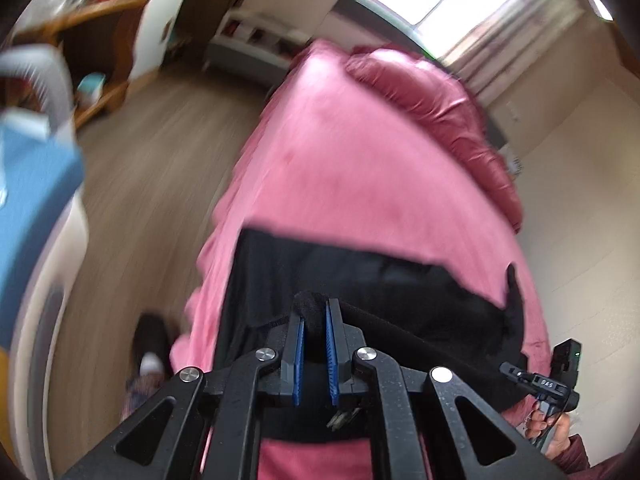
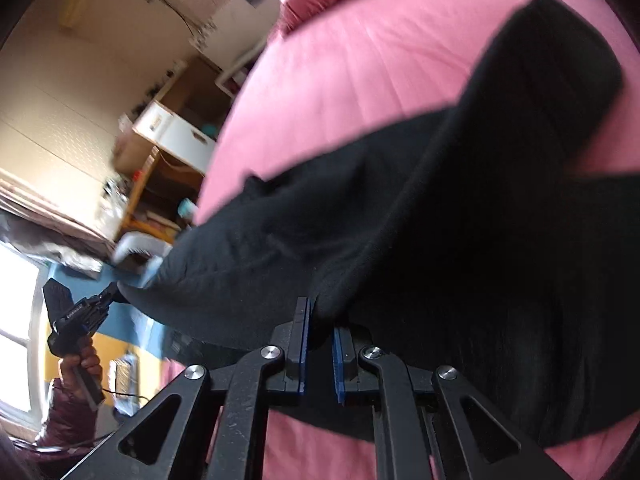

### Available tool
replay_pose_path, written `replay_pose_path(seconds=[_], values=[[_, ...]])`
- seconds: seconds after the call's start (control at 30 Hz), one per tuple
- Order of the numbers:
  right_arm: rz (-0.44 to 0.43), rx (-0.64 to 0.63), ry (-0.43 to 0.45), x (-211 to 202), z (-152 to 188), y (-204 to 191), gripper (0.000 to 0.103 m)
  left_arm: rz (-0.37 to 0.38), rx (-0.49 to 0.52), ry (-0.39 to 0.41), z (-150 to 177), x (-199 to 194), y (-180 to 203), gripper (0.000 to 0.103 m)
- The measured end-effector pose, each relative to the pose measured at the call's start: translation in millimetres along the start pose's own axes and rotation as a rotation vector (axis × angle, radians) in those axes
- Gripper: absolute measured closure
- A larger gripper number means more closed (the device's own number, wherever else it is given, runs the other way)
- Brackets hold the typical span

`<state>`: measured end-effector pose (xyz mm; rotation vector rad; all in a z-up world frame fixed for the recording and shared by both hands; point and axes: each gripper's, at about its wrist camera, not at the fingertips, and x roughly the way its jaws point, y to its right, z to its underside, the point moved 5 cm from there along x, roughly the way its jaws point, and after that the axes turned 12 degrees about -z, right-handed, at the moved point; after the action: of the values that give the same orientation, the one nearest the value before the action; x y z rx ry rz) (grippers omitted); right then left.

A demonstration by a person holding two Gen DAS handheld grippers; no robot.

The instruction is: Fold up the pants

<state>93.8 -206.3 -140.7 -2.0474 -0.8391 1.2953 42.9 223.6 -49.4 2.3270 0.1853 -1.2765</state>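
We hold the black pants [image 1: 360,280] up over the pink bed [image 1: 352,152].

Our left gripper [image 1: 315,320] and right gripper [image 2: 320,332] each pinch a bunch of cloth between the pads.

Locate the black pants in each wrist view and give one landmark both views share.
Left wrist: pants lie lower centre, pinched in the left gripper.
Right wrist: pants fill centre and right, pinched in the right gripper.
Shared landmark: pink bedsheet.
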Motion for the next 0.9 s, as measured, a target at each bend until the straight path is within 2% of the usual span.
replay_pose_path(seconds=[0.13, 0.23, 0.27, 0.33, 0.5, 0.6, 0.73, 0.83, 0.9], values=[[0.041, 0.032, -0.052, 12.9, 25.5, 20.1, 0.094, -0.033, -0.072, -0.08, 34.1, 24.5, -20.9, 0.092], [0.057, 0.052, -0.064, 21.2, 32.7, 30.1, 0.094, -0.035, -0.165, -0.141, 46.7, 35.5, -35.5, 0.083], [0.063, 0.054, -0.065, 25.6, 31.0, 29.2, 0.094, -0.026, -0.193, -0.152, 46.5, 34.7, -38.8, 0.078], [0.078, 0.051, -0.067, 31.8, 29.6, 30.7, 0.094, 0.009, -0.273, -0.176, 51.7, 30.1, -47.1, 0.073], [0.098, 0.041, -0.063, 36.7, 33.9, 28.3, 0.094, 0.102, -0.458, -0.179, 66.7, 9.2, -62.4, 0.068], [0.093, 0.048, -0.058, 38.0, 34.3, 28.8, 0.094, 0.154, -0.529, -0.217, 75.5, 10.9, -59.4, 0.064], [0.085, 0.054, -0.049, 36.6, 32.9, 27.0, 0.094, 0.135, -0.535, -0.252, 83.0, 21.2, -49.3, 0.064], [0.085, 0.056, -0.044, 31.6, 35.5, 32.0, 0.094, 0.108, -0.546, -0.218, 78.9, 26.9, -48.3, 0.067], [0.086, 0.055, -0.042, 28.3, 36.4, 34.5, 0.094, 0.055, -0.519, -0.192, 73.0, 30.6, -47.0, 0.089]])
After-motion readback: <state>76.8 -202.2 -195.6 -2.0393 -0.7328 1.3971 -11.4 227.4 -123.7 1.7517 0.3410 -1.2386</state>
